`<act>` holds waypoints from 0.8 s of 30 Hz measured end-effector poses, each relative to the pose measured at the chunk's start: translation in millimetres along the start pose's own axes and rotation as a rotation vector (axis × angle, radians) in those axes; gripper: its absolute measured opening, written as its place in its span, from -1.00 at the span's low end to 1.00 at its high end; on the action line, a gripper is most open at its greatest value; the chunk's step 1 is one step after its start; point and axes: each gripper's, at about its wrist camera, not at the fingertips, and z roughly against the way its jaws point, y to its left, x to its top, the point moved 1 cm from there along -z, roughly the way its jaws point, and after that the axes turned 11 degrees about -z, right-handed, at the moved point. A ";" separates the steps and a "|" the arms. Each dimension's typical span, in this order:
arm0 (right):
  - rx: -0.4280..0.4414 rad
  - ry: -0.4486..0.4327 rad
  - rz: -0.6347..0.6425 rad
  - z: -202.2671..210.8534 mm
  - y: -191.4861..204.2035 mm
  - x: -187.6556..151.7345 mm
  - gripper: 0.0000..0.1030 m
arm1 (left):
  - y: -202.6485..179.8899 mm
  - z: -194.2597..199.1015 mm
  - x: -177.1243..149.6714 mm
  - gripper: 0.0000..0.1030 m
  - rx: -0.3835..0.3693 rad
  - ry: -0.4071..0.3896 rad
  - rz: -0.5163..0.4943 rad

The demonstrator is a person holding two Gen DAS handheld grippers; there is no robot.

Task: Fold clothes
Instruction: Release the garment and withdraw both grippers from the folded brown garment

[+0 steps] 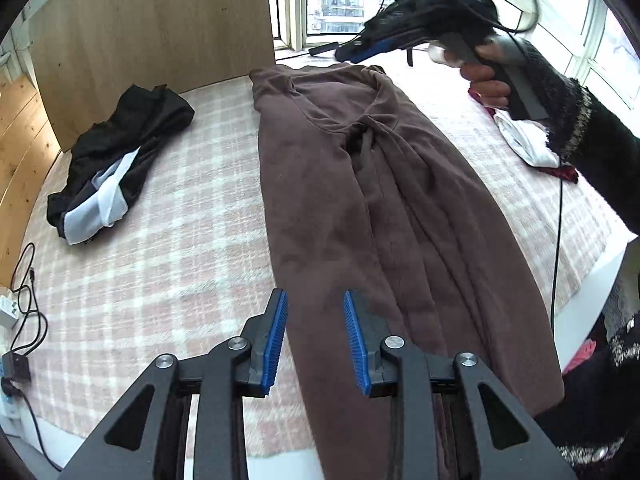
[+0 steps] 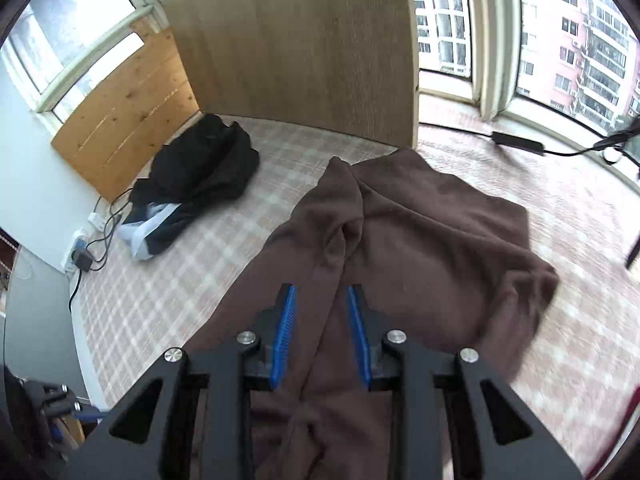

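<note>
Two garments lie on the plaid bedcover (image 1: 168,264), with nothing like a basket or box around them; the bed itself is the only thing holding anything. Far left, off the mattress edge, a white power strip (image 1: 9,312) and black cables (image 1: 28,280) sit on the floor side. Next comes a crumpled black garment (image 1: 132,140) with a pale blue-white lining showing, close to the wooden board (image 1: 160,28) that stands at the head of the bed. A wide bare strip of bedcover separates it from the brown garment (image 1: 360,208), which stretches lengthwise down the middle, its right half gathered into long folds and its near end running over the front edge of the mattress.

Both tools are above that brown cloth. The left gripper (image 1: 316,340) stands with its blue pads apart and nothing between them, over the garment's left border. The right gripper (image 2: 322,336) likewise has its pads apart, a ridge of brown fabric below the gap, not pinched. From the left camera, the right tool is seen raised near the window (image 1: 340,4), in a hand (image 1: 486,80) with a dark knitted sleeve (image 1: 580,120).

Further right, white and red clothing (image 1: 528,144) lies by the bed's right edge, partly hidden behind the sleeve. Open bedcover remains on both sides of the brown piece.
</note>
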 end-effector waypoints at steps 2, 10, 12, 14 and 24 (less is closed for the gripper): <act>0.003 -0.008 -0.030 38.7 0.3 -44.4 -0.48 | -5.3 12.9 -18.1 -0.45 -0.038 -0.006 -0.040; -0.073 0.062 -0.387 70.2 24.5 -248.2 -0.48 | -41.5 23.7 -53.3 -0.45 -0.279 -0.011 -0.218; -0.133 0.051 -0.414 69.5 44.3 -276.4 -0.48 | -45.6 35.4 -63.8 -0.45 -0.312 -0.024 -0.257; -0.160 0.022 -0.412 77.8 66.3 -298.5 -0.39 | -44.3 43.3 -76.3 -0.42 -0.331 -0.019 -0.270; -0.410 0.050 -0.131 53.3 137.8 -329.5 0.09 | -53.5 14.8 -93.4 -0.42 -0.367 -0.006 -0.285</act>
